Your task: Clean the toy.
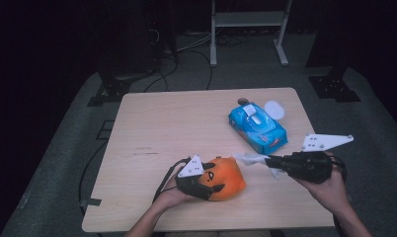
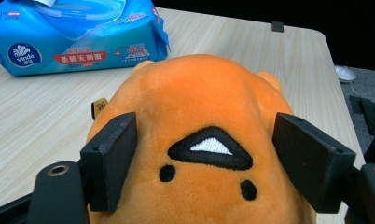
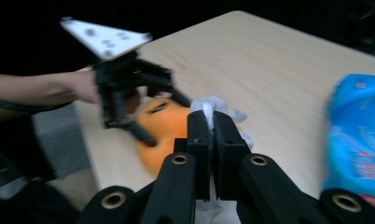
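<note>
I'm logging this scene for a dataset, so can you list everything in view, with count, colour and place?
Table: one, light wood, centre of the high view.
Plush toy: one, orange with a black stitched face, near edge of the table, between the left jaws.
Wet wipes pack: one, blue, far right part of the table.
Wipe: one, white, pinched in the right jaws, beside the toy.
Round lid: one, white, just behind the pack.
Metal frame: one, white, on the floor beyond the table.
Cables: several, dark, on the grey floor.
Left hand-held gripper: one, black, jaws at the toy's sides; whether the pads press is unclear.
Right hand-held gripper: one, black, shut on the wipe.
Hands: two, from the bottom edge.
</note>
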A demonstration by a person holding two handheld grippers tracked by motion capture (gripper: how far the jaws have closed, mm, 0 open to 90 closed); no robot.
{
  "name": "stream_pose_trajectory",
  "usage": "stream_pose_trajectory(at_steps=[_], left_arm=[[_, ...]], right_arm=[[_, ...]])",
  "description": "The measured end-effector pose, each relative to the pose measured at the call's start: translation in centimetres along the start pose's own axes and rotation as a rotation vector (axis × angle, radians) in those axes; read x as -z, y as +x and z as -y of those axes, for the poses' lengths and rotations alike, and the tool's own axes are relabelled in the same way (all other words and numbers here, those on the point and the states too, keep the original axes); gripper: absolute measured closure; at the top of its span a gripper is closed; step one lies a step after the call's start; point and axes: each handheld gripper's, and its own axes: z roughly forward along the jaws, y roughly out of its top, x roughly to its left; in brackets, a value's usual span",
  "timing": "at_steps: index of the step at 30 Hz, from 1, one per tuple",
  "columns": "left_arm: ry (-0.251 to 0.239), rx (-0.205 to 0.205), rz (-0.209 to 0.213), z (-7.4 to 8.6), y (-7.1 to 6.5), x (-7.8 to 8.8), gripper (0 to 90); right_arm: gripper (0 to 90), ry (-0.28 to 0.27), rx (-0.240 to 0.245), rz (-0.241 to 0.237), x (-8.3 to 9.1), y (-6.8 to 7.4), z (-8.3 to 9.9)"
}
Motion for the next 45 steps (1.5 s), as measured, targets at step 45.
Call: stream_pose_trajectory(at_steps=[45], left_arm=[[0.077,-0.066,0.018,-0.7,-0.4,-0.5,20.6]], right_arm=[[68.0,0.243,0.283,-0.064,-14.2,2.0,1.4]])
